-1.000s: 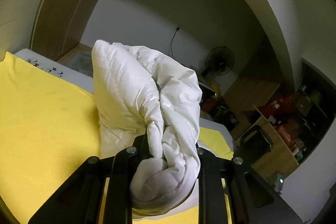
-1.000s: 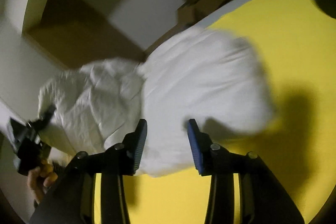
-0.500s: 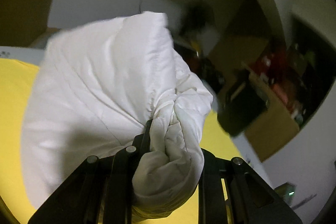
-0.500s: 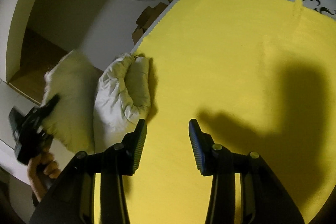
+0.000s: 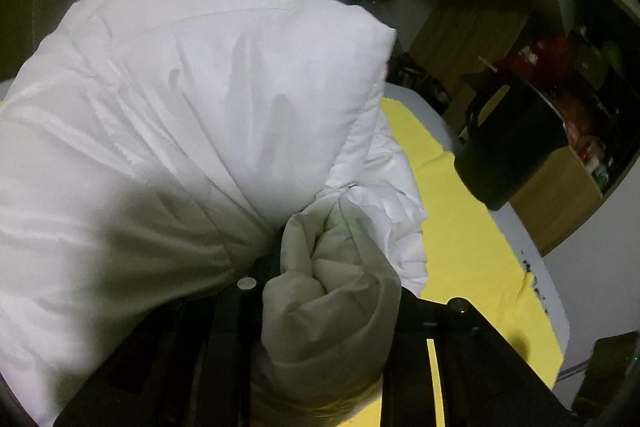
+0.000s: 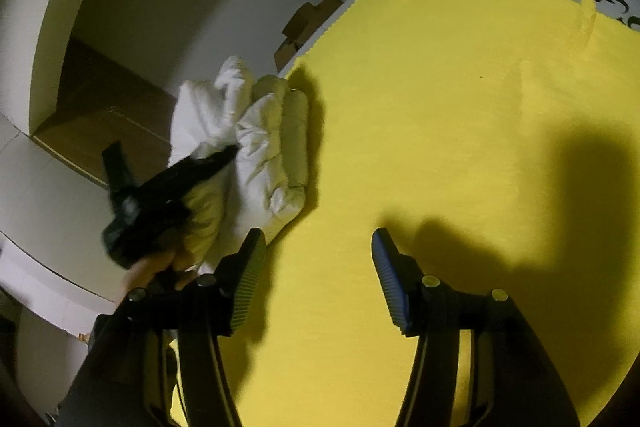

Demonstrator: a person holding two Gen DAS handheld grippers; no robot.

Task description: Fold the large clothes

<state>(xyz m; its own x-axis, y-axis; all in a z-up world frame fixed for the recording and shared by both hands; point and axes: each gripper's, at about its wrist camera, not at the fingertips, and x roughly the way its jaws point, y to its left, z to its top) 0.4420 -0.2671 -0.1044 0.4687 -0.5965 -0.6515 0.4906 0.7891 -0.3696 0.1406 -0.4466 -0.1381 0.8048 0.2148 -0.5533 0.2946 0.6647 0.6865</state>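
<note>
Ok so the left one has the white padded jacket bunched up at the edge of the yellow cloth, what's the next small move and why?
Probably carry the jacket inward and lower it onto the yellow cloth. The left hand-held gripper is shut on a thick wad of it, and from the right wrist view most of the bundle sits at the cloth's edge. The right hand-held gripper hangs open and holds nothing, free to spread it after.

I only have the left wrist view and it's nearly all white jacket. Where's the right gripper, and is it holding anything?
Observer: The right gripper is open, holding nothing, over bare yellow cloth.
Operator: Where does the jacket sit on the table?
Observer: The white jacket is bunched at the cloth's left edge, partly overhanging it.
Operator: And my left gripper?
Observer: The left gripper is shut on the jacket's bunched fabric.
</note>
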